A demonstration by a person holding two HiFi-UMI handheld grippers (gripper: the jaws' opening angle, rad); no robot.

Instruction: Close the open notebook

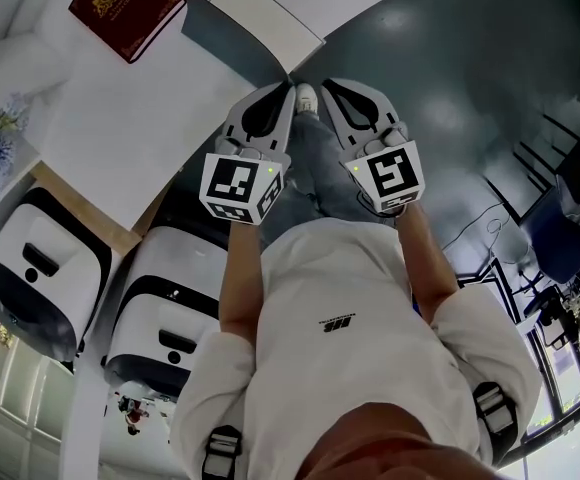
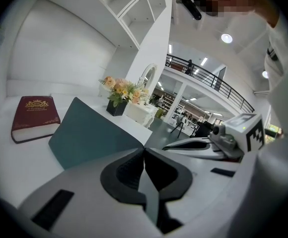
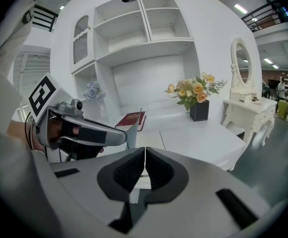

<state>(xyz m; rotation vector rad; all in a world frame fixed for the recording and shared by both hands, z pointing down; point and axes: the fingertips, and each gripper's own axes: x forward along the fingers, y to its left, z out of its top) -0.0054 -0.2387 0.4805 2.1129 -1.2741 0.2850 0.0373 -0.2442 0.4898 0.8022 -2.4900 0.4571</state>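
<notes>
notebook [image 1: 232,36] lies open at the near corner of the white table [image 1: 120,138], its teal cover tilted up, with a red book [image 1: 127,8] well apart behind it. left gripper [image 1: 288,93] and right gripper [image 1: 327,88] hover side by side just beside that corner, both with jaws pressed together on nothing.

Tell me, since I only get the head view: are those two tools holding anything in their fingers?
Observer: No. Their own views show the left gripper and the right gripper with fingers pressed together, nothing between.
Visitor: Is the notebook lying fully flat?
Observer: No. The left gripper view shows the notebook with its teal cover raised at a slant.
Visitor: Anything else on that table?
Observer: Yes, a black pot of flowers stands on it, outside your view.
</notes>
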